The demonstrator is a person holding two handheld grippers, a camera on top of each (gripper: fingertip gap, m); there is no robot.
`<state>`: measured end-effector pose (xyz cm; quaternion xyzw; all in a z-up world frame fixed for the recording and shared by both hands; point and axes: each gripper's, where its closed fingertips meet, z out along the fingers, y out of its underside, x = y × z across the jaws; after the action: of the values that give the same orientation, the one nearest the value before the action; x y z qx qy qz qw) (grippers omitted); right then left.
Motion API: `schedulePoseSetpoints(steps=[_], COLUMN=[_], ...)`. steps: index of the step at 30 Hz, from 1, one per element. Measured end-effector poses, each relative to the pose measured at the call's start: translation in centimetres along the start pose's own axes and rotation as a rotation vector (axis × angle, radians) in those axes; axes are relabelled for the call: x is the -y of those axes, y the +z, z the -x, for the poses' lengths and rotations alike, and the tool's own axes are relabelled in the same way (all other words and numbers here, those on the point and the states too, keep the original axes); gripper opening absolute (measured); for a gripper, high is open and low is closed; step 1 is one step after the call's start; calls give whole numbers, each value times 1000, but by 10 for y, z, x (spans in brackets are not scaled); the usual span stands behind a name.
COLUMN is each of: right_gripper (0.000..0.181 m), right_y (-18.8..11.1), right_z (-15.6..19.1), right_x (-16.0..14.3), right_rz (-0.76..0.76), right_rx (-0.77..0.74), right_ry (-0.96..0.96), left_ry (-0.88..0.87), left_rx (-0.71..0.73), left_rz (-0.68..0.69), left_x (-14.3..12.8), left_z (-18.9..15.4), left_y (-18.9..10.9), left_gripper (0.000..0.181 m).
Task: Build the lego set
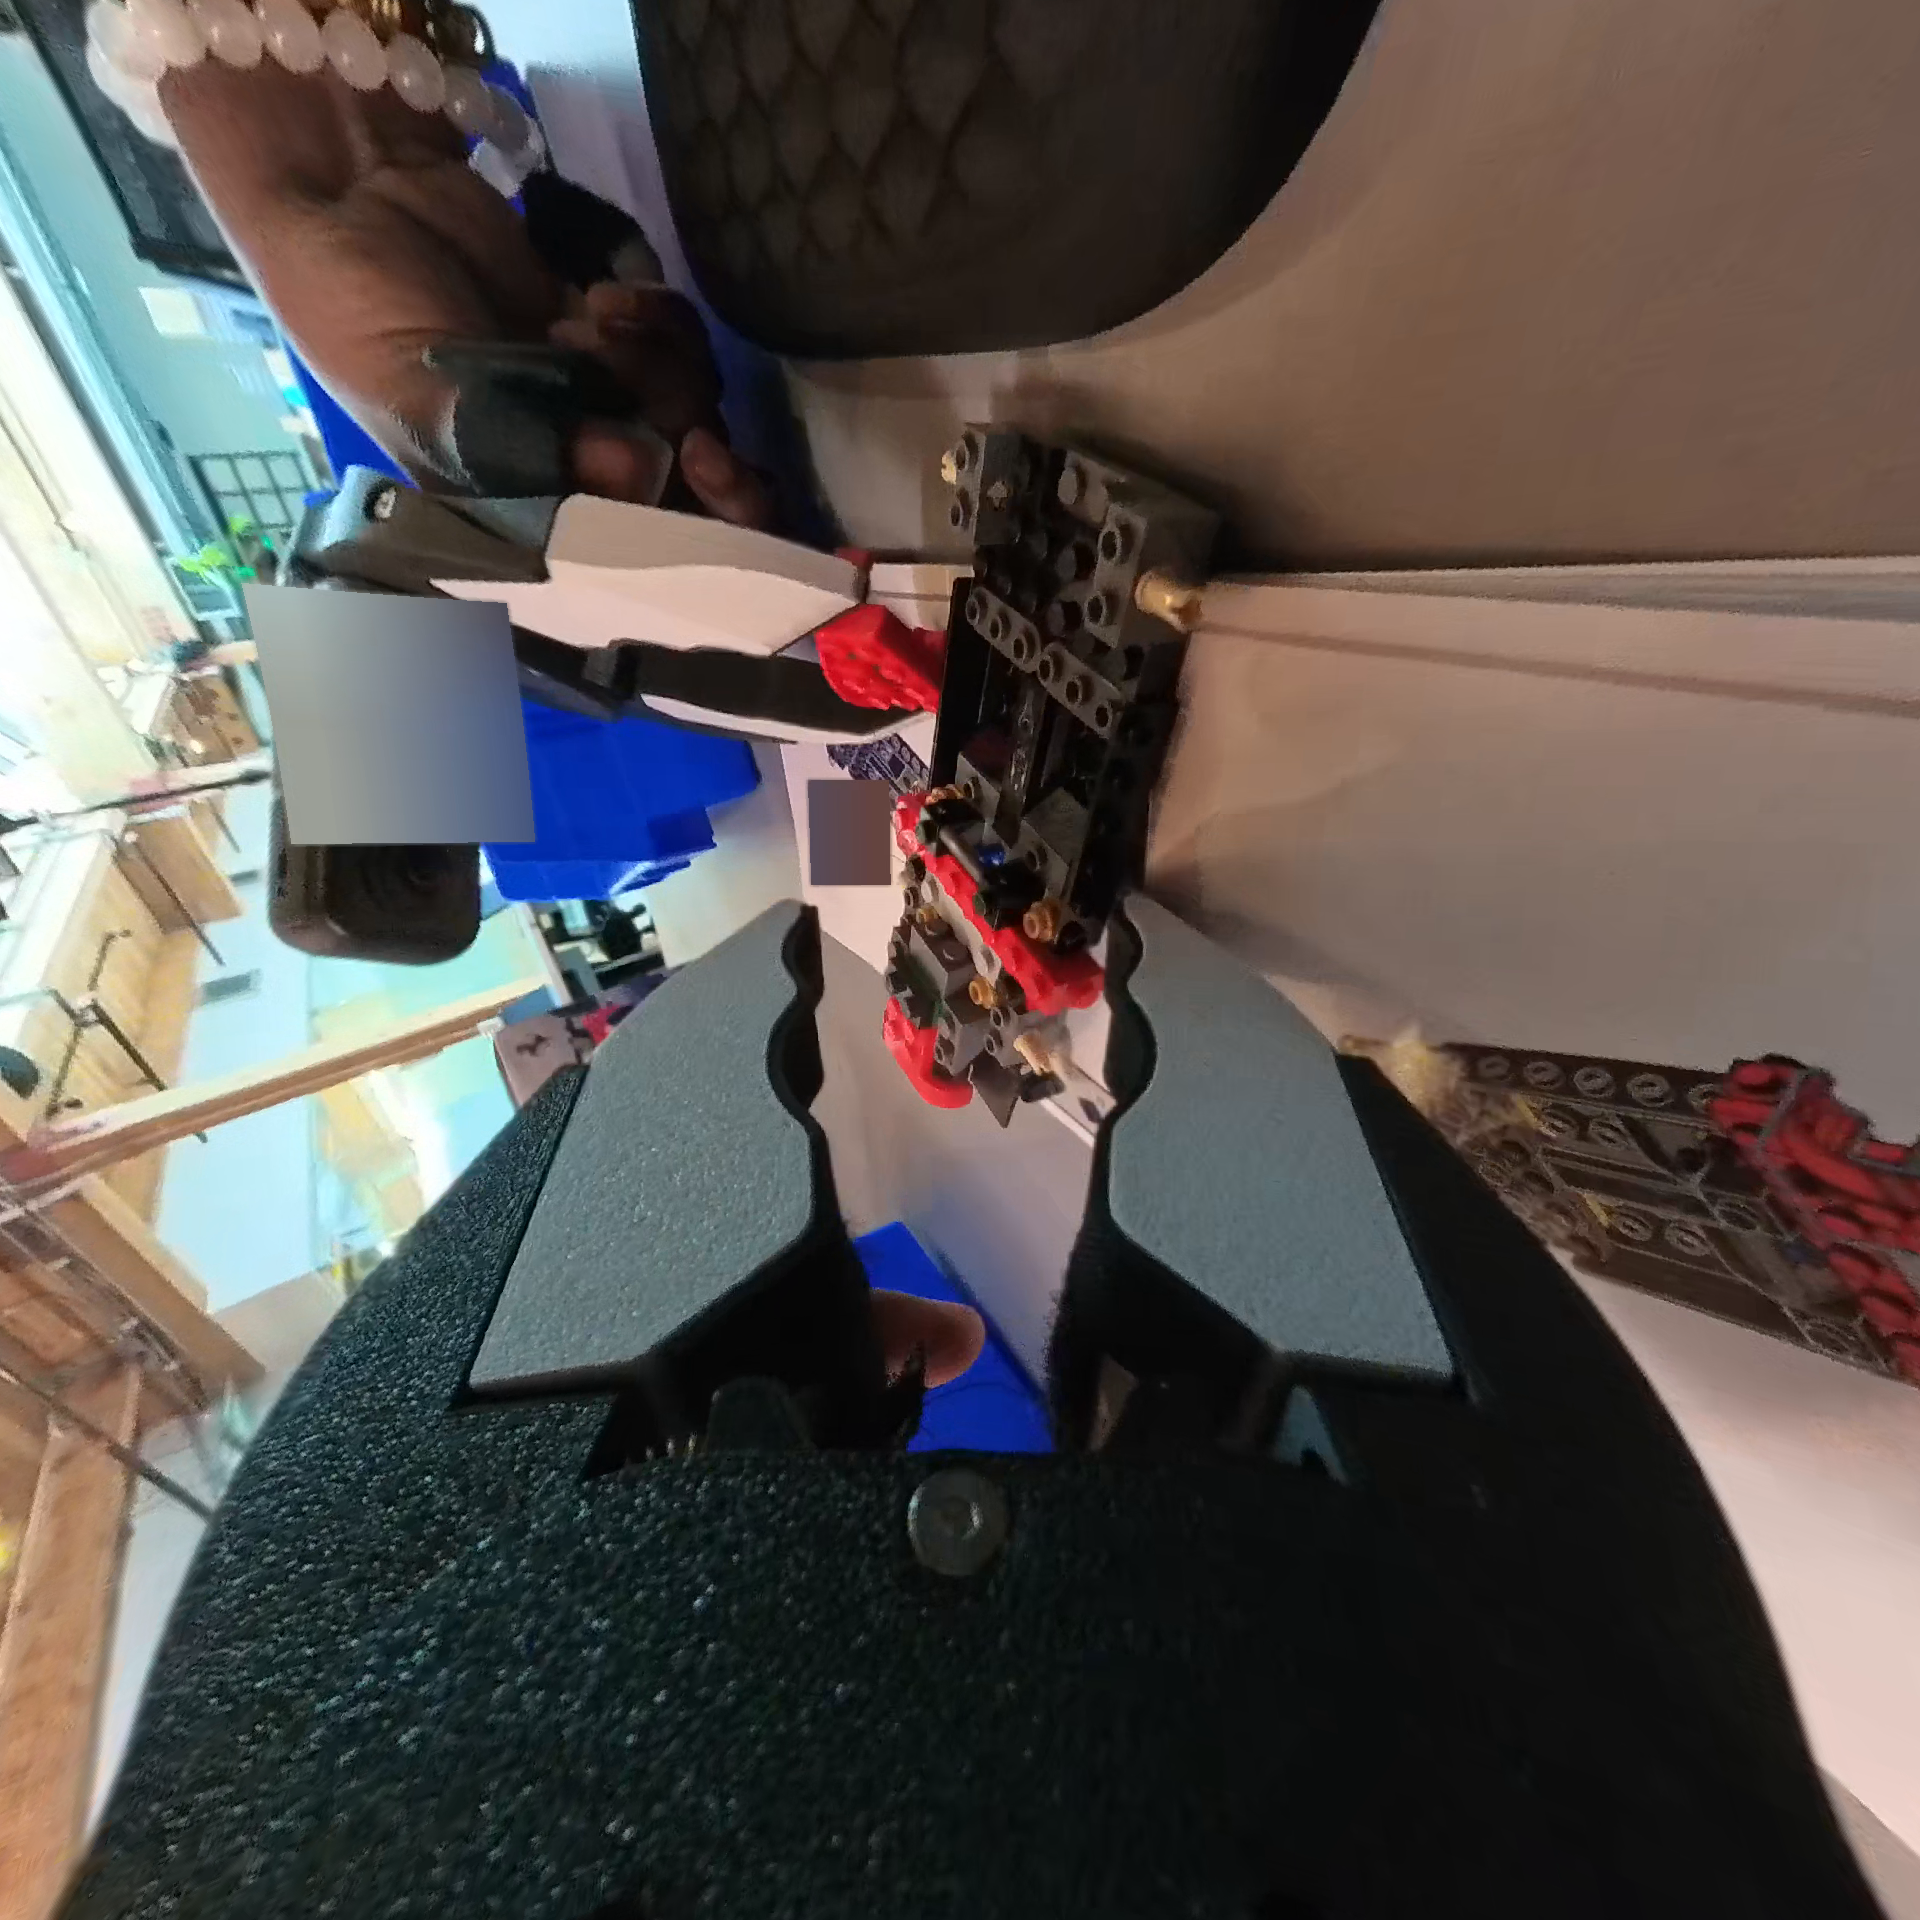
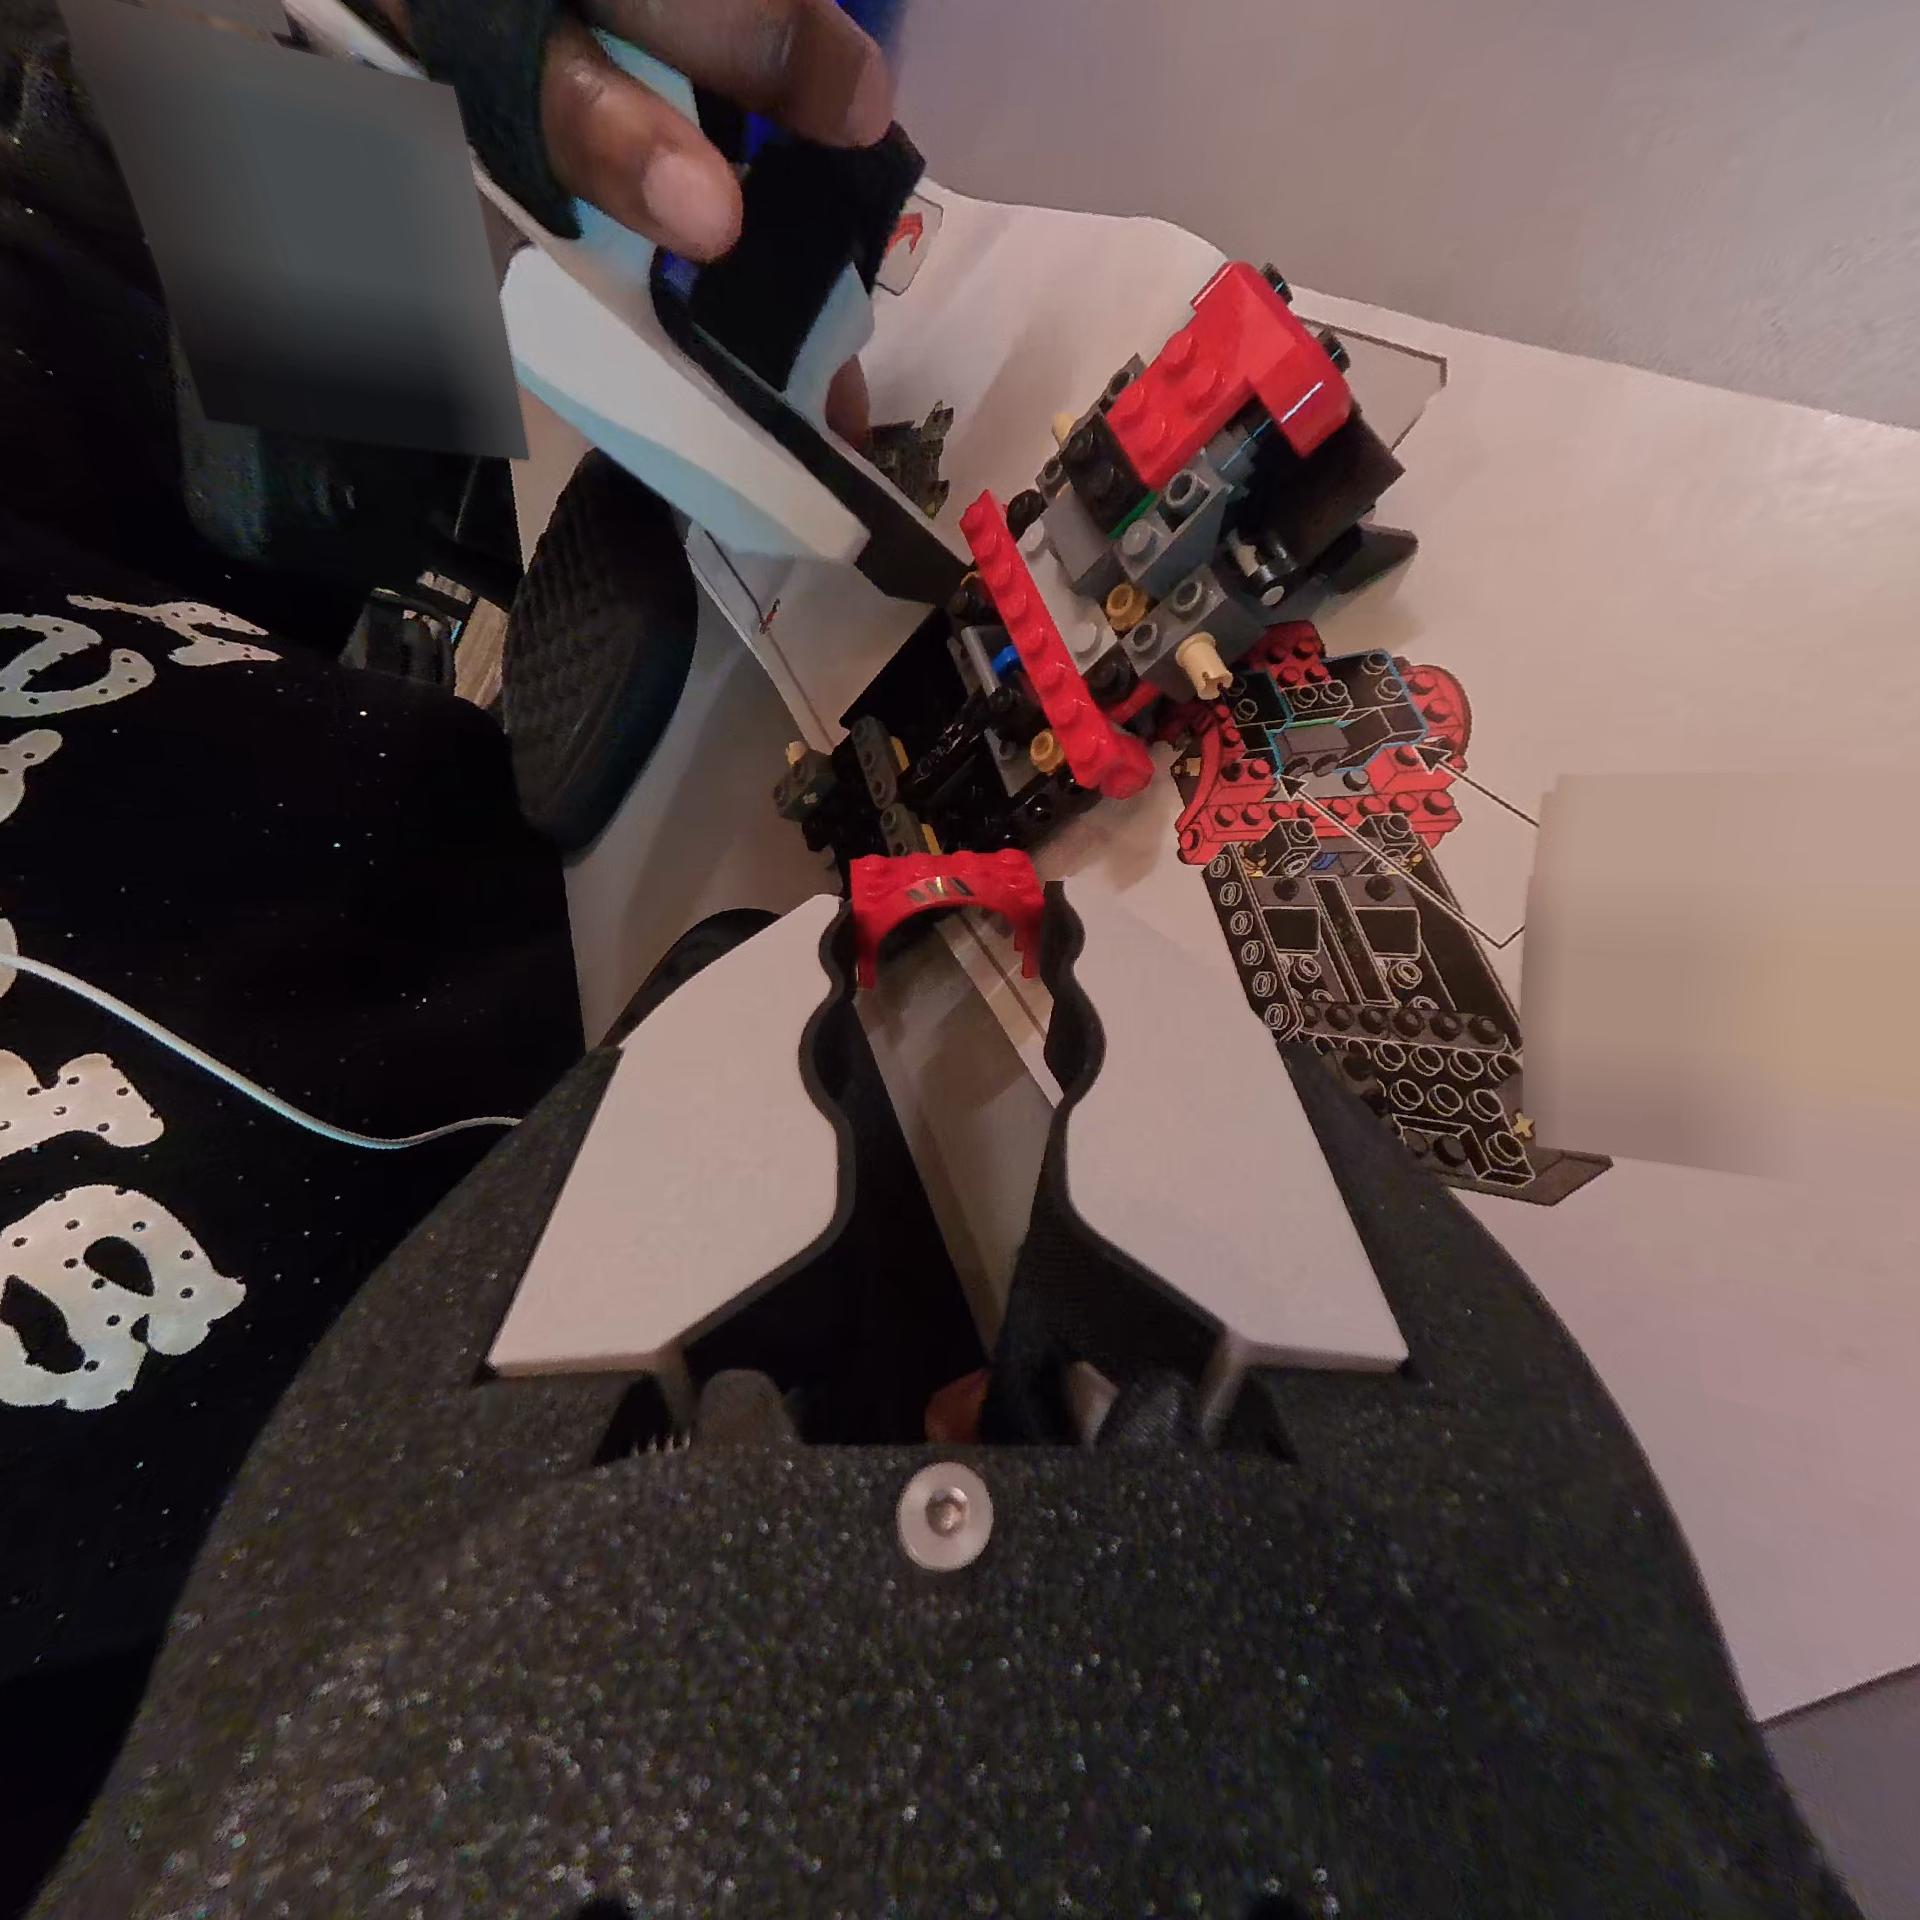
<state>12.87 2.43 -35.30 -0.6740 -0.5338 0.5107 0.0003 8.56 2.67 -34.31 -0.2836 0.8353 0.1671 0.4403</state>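
Here the right gripper (image 2: 951, 935) pinches a red arch brick (image 2: 940, 888), seemingly just short of the car model (image 2: 1101, 623).

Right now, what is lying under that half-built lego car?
Under the lego car lies the open instruction booklet, its printed build diagram showing beside the model. The page directly beneath the car is covered. The right tool holds a red arch piece just in front.

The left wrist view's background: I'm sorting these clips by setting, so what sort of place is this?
Probably a workshop or lab. Behind the lego car on the white table there are blue bins, wooden benches and bright windows.
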Motion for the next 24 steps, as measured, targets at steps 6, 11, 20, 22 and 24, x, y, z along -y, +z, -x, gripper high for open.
schedulePoseSetpoints(steps=[6, 11, 20, 22, 24], right_gripper=[34, 34, 34, 34, 34], right_y=[-1, 2, 1, 0, -2], right_z=[-1, 2, 1, 0, -1], right_x=[0, 1, 1, 1, 1], right_rz=[2, 13, 2, 0, -7], right_rx=[26, 47, 57, 55, 52], right_ry=[20, 16, 21, 24, 25], left_ry=[108, 47, 66, 59, 54], left_rx=[-42, -194, -215, -178, -113], left_rz=[-27, -86, -163, -169, -165], left_x=[3, 5, 11, 11, 10], left_z=[-1, 1, 8, 9, 12], left_y=[3, 4, 11, 11, 10], left_gripper=[48, 65, 79, 79, 80])
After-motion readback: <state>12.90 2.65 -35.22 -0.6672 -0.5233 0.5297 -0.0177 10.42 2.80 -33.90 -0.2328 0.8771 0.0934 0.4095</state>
